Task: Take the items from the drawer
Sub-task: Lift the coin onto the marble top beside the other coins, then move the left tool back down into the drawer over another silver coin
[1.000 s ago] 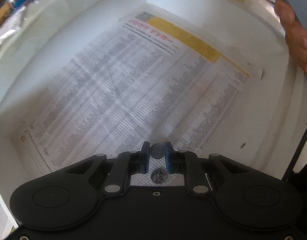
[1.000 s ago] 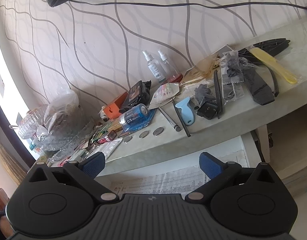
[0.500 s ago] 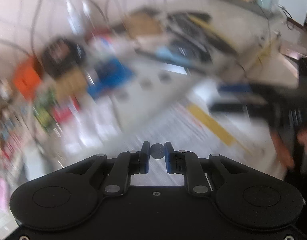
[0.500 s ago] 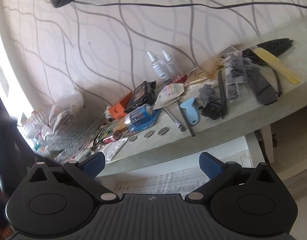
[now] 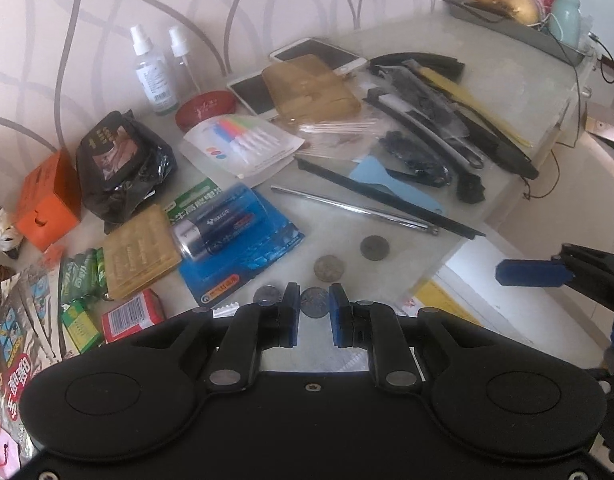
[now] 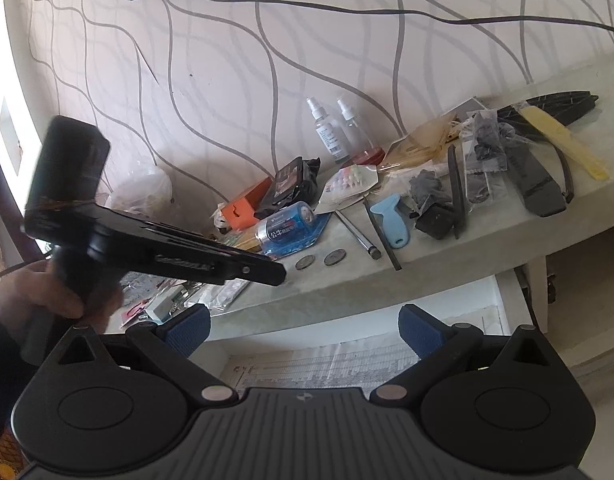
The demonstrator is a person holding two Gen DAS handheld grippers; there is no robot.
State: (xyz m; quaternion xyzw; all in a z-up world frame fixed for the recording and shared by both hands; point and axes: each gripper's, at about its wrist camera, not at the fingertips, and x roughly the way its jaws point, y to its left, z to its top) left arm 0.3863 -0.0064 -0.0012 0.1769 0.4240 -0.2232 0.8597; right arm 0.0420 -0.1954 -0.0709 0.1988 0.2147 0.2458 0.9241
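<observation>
Left gripper is clamped on a coin, pinched edge-on between the blue pads, held above the front edge of the grey countertop. Landmark: the battery pack, blue card with one big cell. Just in front of the pack, toward the counter edge, three more coins lie flat: one beside the left finger, one a bit further along, one beyond that. Behind the pack, a black pouch and an orange box; further back, two spray bottles against the wall. To the pack's right, a thin metal rod and a light blue scraper.

Right gripper is spread wide, nothing between its pads, hanging over the open drawer below the counter. The drawer floor shows a printed paper liner. A hand grips the left tool's handle.
</observation>
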